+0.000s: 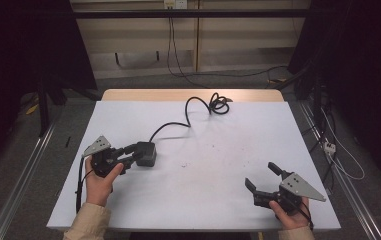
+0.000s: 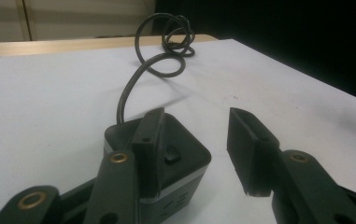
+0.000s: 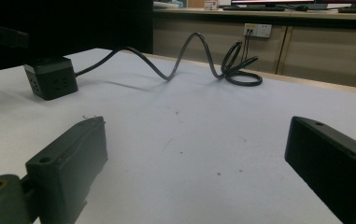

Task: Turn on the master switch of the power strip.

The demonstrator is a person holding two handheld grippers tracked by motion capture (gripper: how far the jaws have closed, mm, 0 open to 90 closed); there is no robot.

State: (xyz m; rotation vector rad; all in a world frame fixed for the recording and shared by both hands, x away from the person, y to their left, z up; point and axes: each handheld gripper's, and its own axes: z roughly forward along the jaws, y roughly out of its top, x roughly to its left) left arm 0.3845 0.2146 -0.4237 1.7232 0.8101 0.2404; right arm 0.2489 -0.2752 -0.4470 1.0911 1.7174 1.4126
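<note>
The left gripper (image 1: 130,156) has its two black fingers (image 2: 150,144) partly open. One finger lies against the top of a black cube (image 2: 175,158), a small power block. The other finger stands off to the side with a gap of white desk between it and the cube, so the cube is not squeezed. In the high view the fingers reach over the near left edge of the cube (image 1: 146,153).

The right gripper (image 1: 262,179) has its fingers (image 3: 68,158) wide open with nothing between them. They point out over bare desk.

The cube sits on the left part of the white desk (image 1: 218,165), just in front of the person's left hand (image 1: 98,177). A black cord (image 1: 175,125) comes out of the back of the cube. It runs away across the desk, rises in a hump, and ends in a small loose coil (image 1: 219,104) near the far edge. The right hand (image 1: 290,212) is near the front right corner of the desk, well apart from the cube.
</note>
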